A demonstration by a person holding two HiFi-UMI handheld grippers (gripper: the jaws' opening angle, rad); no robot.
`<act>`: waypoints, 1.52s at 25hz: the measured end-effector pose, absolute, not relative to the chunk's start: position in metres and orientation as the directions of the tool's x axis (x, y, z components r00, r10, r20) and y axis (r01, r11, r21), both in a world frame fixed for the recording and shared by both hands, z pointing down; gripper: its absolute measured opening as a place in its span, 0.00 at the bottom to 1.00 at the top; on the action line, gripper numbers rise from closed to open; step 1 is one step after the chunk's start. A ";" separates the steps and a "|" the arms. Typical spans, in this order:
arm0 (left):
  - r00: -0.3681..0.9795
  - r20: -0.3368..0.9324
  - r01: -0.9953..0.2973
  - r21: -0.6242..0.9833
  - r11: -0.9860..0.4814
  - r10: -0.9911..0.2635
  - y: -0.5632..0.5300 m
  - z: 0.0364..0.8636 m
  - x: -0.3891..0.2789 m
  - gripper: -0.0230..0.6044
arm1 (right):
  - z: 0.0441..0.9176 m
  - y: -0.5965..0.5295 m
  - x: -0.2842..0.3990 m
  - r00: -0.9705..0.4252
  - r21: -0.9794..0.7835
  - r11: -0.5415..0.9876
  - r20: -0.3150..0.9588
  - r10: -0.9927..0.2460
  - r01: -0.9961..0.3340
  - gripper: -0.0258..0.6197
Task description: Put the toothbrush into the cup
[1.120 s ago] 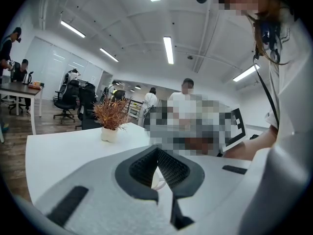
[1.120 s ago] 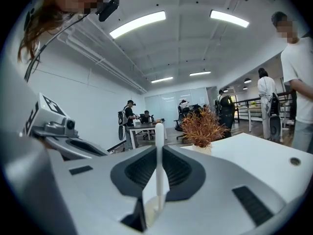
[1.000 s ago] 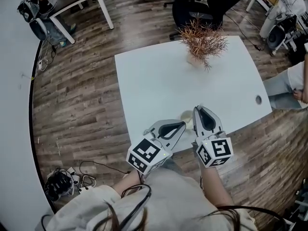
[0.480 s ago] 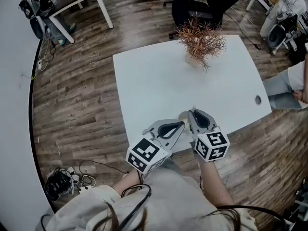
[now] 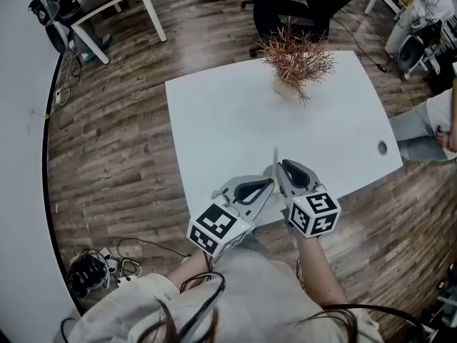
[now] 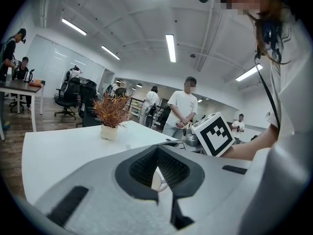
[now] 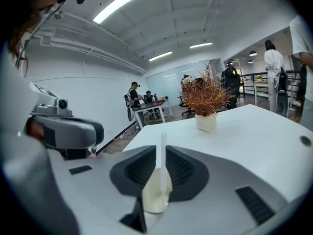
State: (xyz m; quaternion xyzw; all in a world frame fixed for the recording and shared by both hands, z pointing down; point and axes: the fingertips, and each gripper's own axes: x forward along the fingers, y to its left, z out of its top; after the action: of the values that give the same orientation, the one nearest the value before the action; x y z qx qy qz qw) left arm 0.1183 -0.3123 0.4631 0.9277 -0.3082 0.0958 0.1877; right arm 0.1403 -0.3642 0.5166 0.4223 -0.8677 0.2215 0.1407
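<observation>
A cream cup [image 7: 155,198] stands near the front edge of the white table [image 5: 228,120]. A thin white toothbrush [image 7: 163,155] stands upright with its lower end inside the cup. My right gripper [image 7: 159,180] is shut on the toothbrush's shaft just above the cup. In the head view the toothbrush [image 5: 275,156] pokes out past the right gripper [image 5: 280,168], and the cup is almost hidden between both grippers. My left gripper [image 6: 157,173] is shut on the cup [image 6: 156,179] at its wall; its tip [image 5: 270,183] meets the cup from the left.
A dry reddish plant in a small white pot [image 5: 296,56] stands at the table's far side. A cable hole [image 5: 382,147] is near the right edge. Office chairs [image 5: 300,6] stand beyond the table. A seated person [image 5: 435,123] is on the right, and others stand nearby [image 6: 183,109].
My right gripper has moved left over the cup, carrying the toothbrush, which now stands in the cup. The left gripper has stayed in place.
</observation>
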 end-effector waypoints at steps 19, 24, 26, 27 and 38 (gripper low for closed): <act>0.793 0.289 -0.606 0.285 -0.743 -0.536 -0.312 0.460 0.113 0.04 | 0.458 -0.339 0.140 -0.599 -0.181 0.573 0.322 -0.733 -0.799 0.07; 0.797 0.284 -0.600 0.282 -0.748 -0.533 -0.306 0.458 0.112 0.04 | 0.445 -0.314 0.137 -0.609 -0.178 0.584 0.304 -0.733 -0.792 0.07; 0.799 0.282 -0.598 0.280 -0.751 -0.531 -0.305 0.457 0.111 0.04 | 0.440 -0.305 0.136 -0.607 -0.164 0.587 0.298 -0.737 -0.793 0.07; 0.800 0.280 -0.597 0.280 -0.752 -0.531 -0.303 0.456 0.111 0.04 | 0.437 -0.302 0.136 -0.606 -0.152 0.590 0.297 -0.738 -0.793 0.07; 0.810 0.278 -0.582 0.278 -0.764 -0.516 -0.290 0.455 0.109 0.04 | 0.436 -0.282 0.130 -0.600 -0.125 0.594 0.300 -0.741 -0.795 0.07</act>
State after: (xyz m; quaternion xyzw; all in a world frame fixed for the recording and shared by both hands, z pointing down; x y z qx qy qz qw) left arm 0.1090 -0.2900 0.4550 0.9346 -0.2940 0.0927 0.1777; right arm 0.1304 -0.2824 0.4362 0.4335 -0.8860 0.1236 0.1089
